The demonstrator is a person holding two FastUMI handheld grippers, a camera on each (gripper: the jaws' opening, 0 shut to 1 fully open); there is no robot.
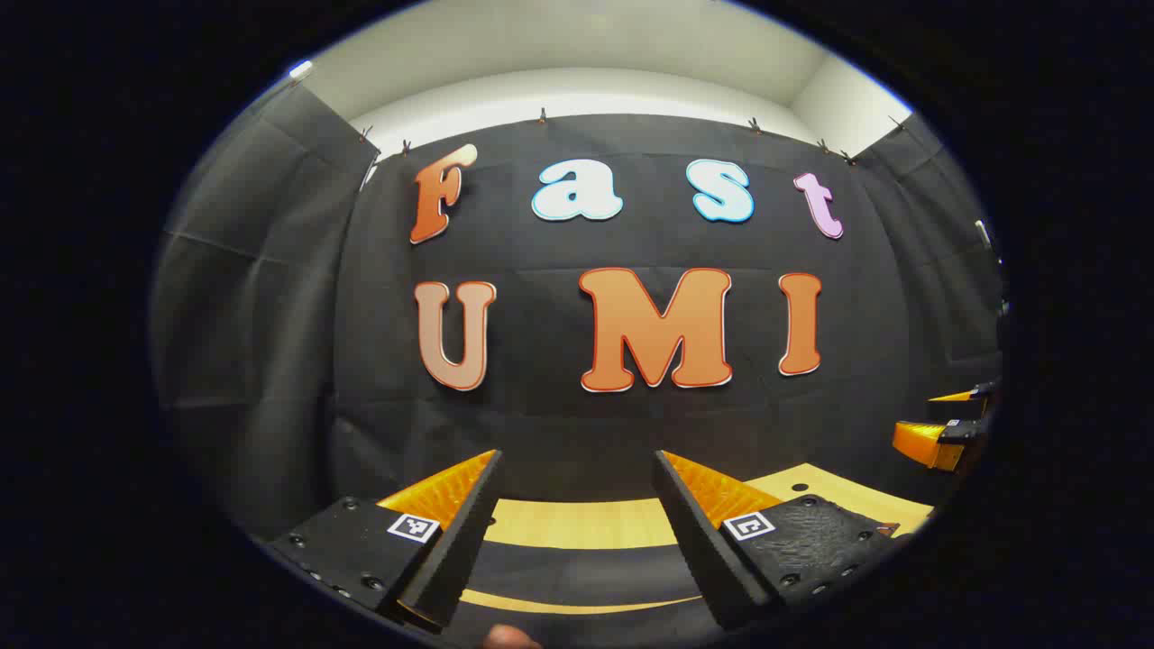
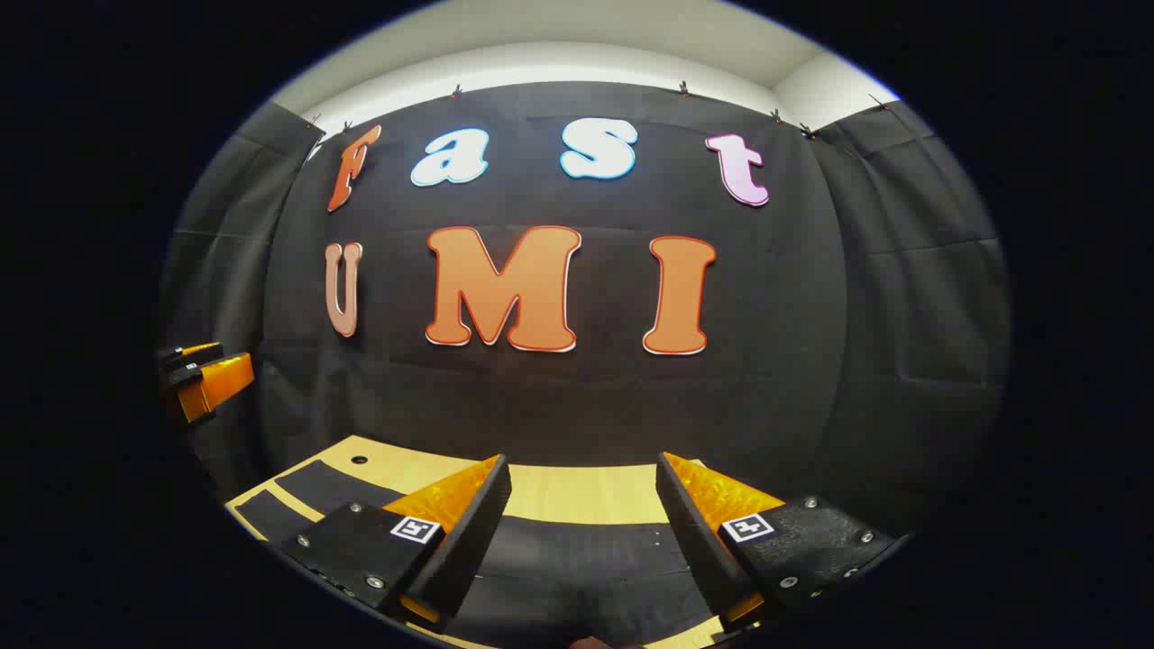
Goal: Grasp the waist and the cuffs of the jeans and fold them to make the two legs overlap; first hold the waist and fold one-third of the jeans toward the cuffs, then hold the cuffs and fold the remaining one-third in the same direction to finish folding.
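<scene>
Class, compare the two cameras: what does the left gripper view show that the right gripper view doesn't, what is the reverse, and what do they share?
Left gripper view: the left tongs stand open at the bottom, with the right tongs far off at the right edge.
Right gripper view: the right tongs stand open at the bottom, with the left tongs far off at the left edge.
Shared: the wooden table with dark fabric lying on it, probably the jeans, and the black cloth wall behind.

Left tongs (image 1: pixel 577 469) and right tongs (image 2: pixel 583 473) level, side by side, fingers spread wide, gripping nothing.
</scene>
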